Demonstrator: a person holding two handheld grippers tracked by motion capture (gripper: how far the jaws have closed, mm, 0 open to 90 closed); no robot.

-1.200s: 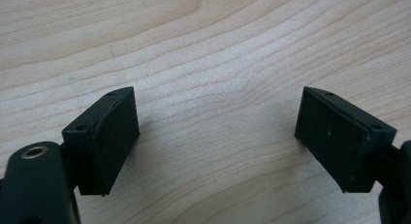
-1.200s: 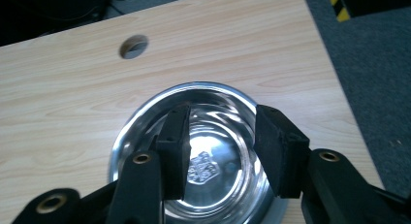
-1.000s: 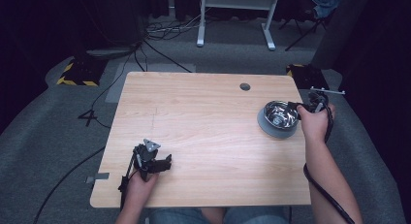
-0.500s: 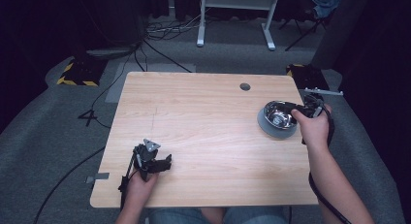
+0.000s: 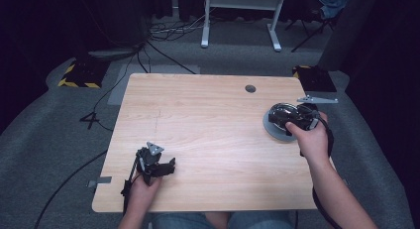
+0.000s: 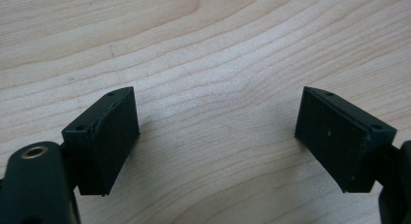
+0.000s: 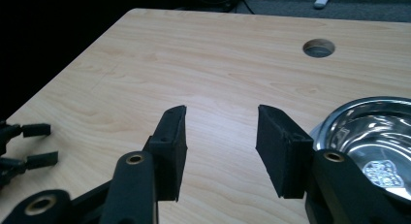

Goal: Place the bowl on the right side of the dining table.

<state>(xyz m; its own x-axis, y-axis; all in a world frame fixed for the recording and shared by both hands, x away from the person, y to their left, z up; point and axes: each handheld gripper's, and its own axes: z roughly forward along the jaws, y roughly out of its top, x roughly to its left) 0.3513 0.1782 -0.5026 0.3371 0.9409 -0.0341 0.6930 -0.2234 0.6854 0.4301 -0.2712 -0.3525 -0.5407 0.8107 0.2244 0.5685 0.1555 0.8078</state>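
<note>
A shiny steel bowl sits on a grey round base near the table's right edge; in the right gripper view its rim lies just right of my jaws. My right gripper hovers at the bowl's near side, pointing left across the table. Its jaws stand open with only bare wood between them. My left gripper rests low at the front left of the table. It is open wide over bare wood and holds nothing.
The light wooden table has a round cable hole at the back right, also the hole ahead of my right gripper. Grey carpet, cables and a white stand's feet lie beyond the far edge.
My right gripper has slid from the bowl's far right rim leftward and nearer, over the bowl's near side. The left gripper has stayed put.
</note>
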